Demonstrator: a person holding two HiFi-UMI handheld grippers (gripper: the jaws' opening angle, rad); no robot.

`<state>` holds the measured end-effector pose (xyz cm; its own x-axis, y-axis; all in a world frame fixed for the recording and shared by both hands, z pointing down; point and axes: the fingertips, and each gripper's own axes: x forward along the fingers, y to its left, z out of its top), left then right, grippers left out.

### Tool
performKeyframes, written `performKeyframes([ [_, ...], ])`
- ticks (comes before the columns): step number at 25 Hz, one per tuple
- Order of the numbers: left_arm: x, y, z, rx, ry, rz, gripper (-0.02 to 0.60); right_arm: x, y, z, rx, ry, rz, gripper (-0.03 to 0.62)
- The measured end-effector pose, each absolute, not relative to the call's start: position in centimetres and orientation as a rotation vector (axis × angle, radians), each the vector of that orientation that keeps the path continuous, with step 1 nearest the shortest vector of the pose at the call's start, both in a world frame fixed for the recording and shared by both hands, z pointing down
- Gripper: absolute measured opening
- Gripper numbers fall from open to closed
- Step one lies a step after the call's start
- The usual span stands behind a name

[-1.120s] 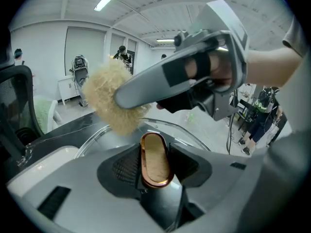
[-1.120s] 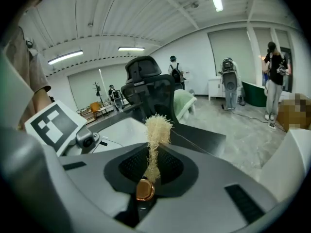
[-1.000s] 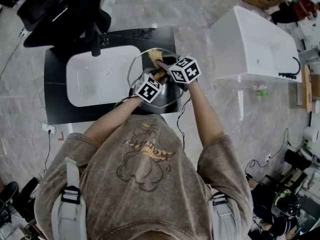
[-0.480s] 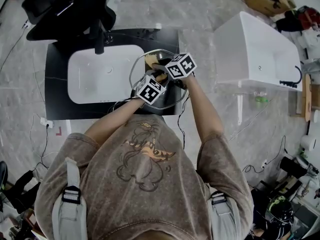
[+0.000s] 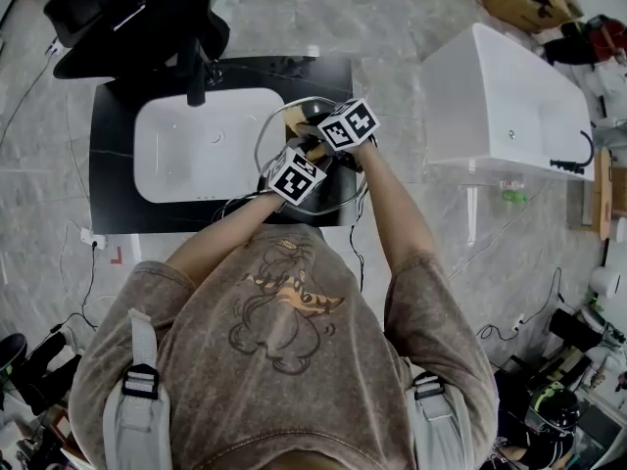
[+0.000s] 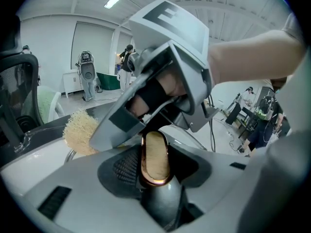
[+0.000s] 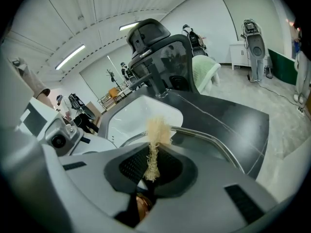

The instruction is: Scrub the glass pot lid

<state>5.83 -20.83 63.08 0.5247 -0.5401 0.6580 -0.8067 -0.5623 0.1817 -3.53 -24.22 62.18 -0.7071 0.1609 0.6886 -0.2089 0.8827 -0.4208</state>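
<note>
Left hand-held gripper [image 5: 312, 151]: I saw its jaws part-way apart and clamped on the tan, copper-rimmed knob [image 6: 154, 160] of the glass pot lid [image 5: 265, 133]. The lid sat over the black worktop [image 5: 113, 169], just right of the white sink basin [image 5: 201, 150], with its metal rim arcing out to the left and far side of both tools.

Right hand-held gripper [image 5: 309, 127]: just beyond the left one and over the far part of the lid. Its jaws were closed tight on a pale, fibrous scrubber [image 7: 154, 142], whose frayed end stuck out past the fingertips toward the rim. I could not tell whether the scrubber touched the glass.

A black faucet [image 5: 194, 71] stood at the far edge of the basin.
</note>
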Motion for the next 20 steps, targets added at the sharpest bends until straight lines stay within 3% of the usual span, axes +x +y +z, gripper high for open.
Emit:
performKeyframes([
  [20,6.0,-20.8,63.3,2.255,-1.040,0.745,0.187,-2.0,-25.8,62.7,0.127,-2.252,0.535,0.048],
])
